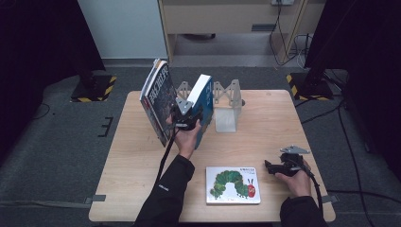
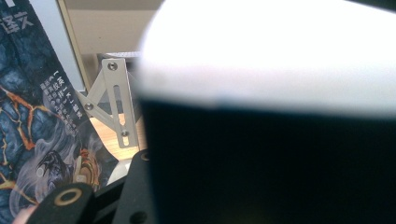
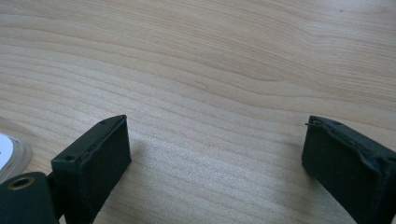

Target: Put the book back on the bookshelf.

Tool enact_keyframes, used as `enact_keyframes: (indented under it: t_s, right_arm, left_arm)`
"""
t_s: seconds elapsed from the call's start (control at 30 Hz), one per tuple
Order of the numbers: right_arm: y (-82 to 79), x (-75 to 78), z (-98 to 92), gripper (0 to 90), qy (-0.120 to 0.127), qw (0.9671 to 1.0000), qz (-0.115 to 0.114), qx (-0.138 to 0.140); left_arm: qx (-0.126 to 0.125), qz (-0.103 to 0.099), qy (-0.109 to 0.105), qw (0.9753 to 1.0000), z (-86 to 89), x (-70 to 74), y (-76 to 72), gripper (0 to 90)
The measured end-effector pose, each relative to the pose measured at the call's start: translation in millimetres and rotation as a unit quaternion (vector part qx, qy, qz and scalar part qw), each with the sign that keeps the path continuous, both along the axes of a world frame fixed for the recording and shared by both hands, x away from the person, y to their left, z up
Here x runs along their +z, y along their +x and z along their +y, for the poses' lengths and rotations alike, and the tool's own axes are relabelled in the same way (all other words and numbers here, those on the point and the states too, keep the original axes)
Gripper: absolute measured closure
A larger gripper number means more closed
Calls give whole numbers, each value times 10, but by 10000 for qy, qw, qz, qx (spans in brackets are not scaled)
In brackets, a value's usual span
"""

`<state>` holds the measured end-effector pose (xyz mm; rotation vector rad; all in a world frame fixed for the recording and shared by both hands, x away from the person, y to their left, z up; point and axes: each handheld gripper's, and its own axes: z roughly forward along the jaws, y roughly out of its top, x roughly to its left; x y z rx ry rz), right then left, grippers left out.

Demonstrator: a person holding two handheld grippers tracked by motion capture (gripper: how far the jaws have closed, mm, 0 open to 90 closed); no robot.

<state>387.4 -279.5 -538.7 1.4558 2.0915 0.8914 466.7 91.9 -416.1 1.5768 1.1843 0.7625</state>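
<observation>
Blue book (image 1: 203, 101): upright, tilted, at the table's (image 1: 142, 189) rear centre, just left of the metal bookend (image 1: 227, 106).
Left gripper (image 1: 186, 116): clamped on the blue book's lower edge.
Magazine (image 1: 158, 99): leans just left of the blue book.
Right gripper (image 1: 276, 168): jaws spread wide, nothing between, low over bare wood.
Caterpillar book (image 1: 232, 185): flat, front centre, 1 cover up.

My left gripper (image 1: 185, 117) holds a dark blue book (image 1: 204, 101); the flat book (image 1: 232, 185) shows a green caterpillar on white.
</observation>
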Motion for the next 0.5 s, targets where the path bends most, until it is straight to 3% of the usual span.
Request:
enact_keyframes:
  t_s: [0.43,0.5]
  right_arm:
    - [2,-2,0,79,-3,10000,-13,7]
    - [2,-2,0,79,-4,10000,-12,7]
  left_arm:
    - [54,-181,61,9998,-39,-55,12,591]
    - [-5,-123,65,9999,-11,-73,-18,576]
